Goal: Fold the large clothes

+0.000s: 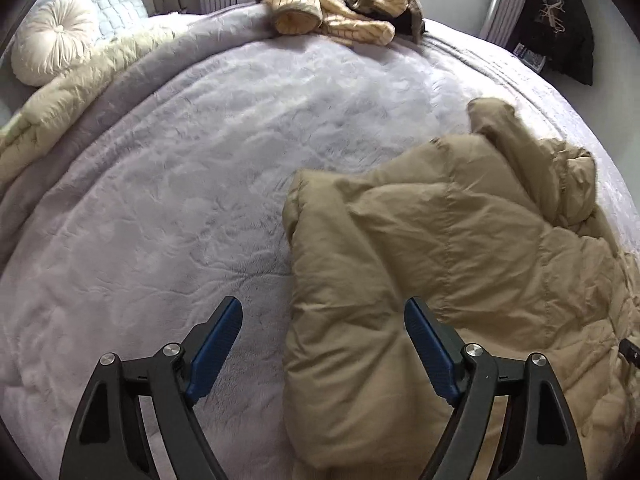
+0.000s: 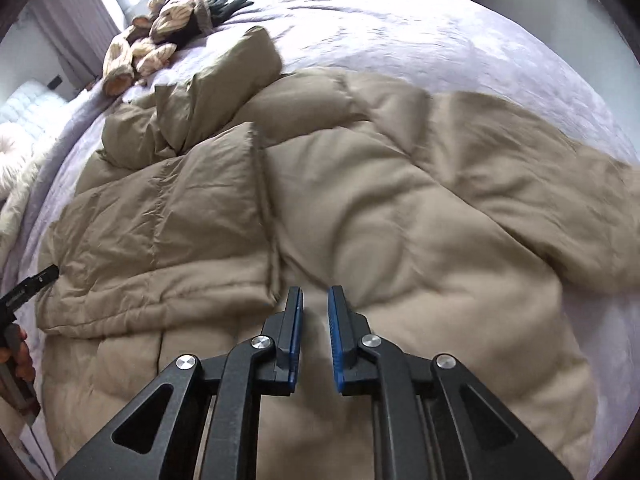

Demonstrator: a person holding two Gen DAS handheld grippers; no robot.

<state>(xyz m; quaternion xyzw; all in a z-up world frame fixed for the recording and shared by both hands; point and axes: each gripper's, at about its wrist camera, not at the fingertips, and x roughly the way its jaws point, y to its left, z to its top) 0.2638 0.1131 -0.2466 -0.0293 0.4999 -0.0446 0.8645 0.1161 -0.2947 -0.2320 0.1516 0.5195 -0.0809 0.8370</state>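
Tan puffer coat sprawls over the bed; left hand-held gripper spread wide at its edge, right hand-held gripper narrowly parted, both empty.

Colours and patterns on the bed, both wrist views.

I log a tan quilted coat with stitched panels, lying on a pale lavender bedspread with a faint embossed texture. At the far edge I see a heap of cream clothes with thin brown stripes, mixed with dark brown. The round pillow is off-white and pleated; the comforter beside it is cream. Both grippers are black with blue pads.
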